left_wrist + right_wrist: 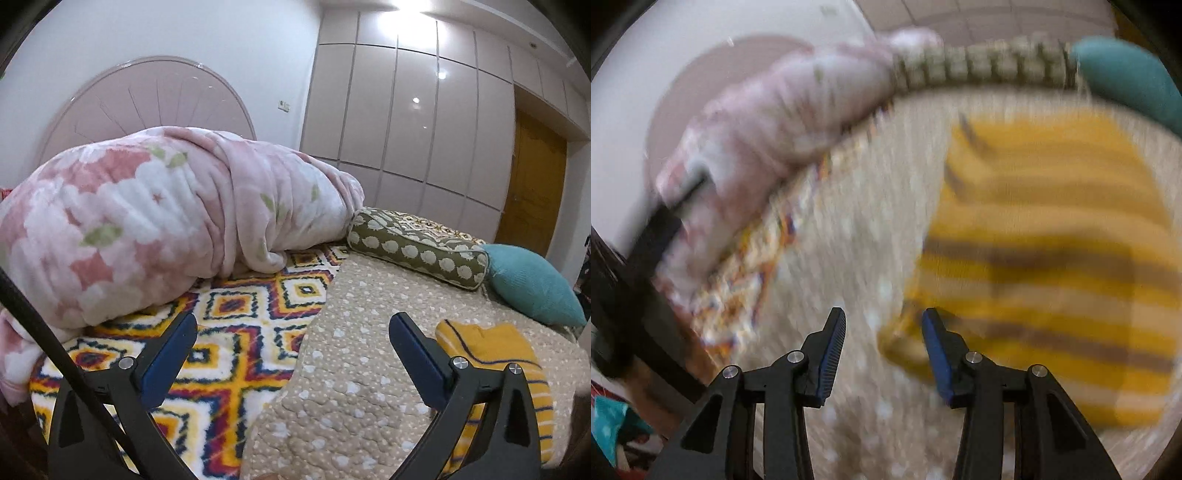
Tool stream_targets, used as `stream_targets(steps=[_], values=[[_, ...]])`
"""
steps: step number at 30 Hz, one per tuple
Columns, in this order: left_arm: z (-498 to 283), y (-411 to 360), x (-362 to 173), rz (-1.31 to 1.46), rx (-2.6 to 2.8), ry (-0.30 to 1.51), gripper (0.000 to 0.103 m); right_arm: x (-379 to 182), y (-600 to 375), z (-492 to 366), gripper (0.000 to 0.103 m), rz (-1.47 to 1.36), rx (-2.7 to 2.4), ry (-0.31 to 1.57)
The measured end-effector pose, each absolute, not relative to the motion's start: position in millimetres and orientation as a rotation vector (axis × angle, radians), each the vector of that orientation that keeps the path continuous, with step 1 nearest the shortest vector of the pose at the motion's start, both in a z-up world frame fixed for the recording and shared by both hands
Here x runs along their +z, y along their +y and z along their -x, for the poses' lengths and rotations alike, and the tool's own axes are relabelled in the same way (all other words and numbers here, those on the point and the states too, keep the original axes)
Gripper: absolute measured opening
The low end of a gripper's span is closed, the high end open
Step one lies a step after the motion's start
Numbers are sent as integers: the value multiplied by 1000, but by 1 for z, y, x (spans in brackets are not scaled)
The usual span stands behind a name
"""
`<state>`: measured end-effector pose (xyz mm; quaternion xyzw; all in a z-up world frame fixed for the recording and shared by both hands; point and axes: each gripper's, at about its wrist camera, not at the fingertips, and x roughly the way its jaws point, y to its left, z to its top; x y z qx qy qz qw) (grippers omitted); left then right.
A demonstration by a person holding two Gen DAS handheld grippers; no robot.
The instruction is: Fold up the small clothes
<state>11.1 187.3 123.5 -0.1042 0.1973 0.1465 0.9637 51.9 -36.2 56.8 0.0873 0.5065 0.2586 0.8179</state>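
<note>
While the yellow striped garment (1045,258) lies folded on the bed's beige quilt (351,369), my left tongs (293,328) stand spread wide and empty. Right tongs (882,325) half spread, nothing pinched, at its near corner. I'd square edges before pressing flat.

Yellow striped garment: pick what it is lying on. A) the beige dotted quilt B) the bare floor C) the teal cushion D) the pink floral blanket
A: the yellow striped garment lies flat on the beige dotted quilt, apart from the pink floral blanket and the teal cushion.
</note>
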Motion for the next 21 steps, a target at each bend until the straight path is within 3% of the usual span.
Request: stream_targets(steps=[6,14,21], values=[[-9,174,121,218,251,415,103,47,-41,-11,51,-186,611,1126],[-28,120,93,202,25,605,103,116,-123,-1,51,-155,288,815],[-42,60,59,110,-126,745,103,64,-161,-35,51,-125,76,939]])
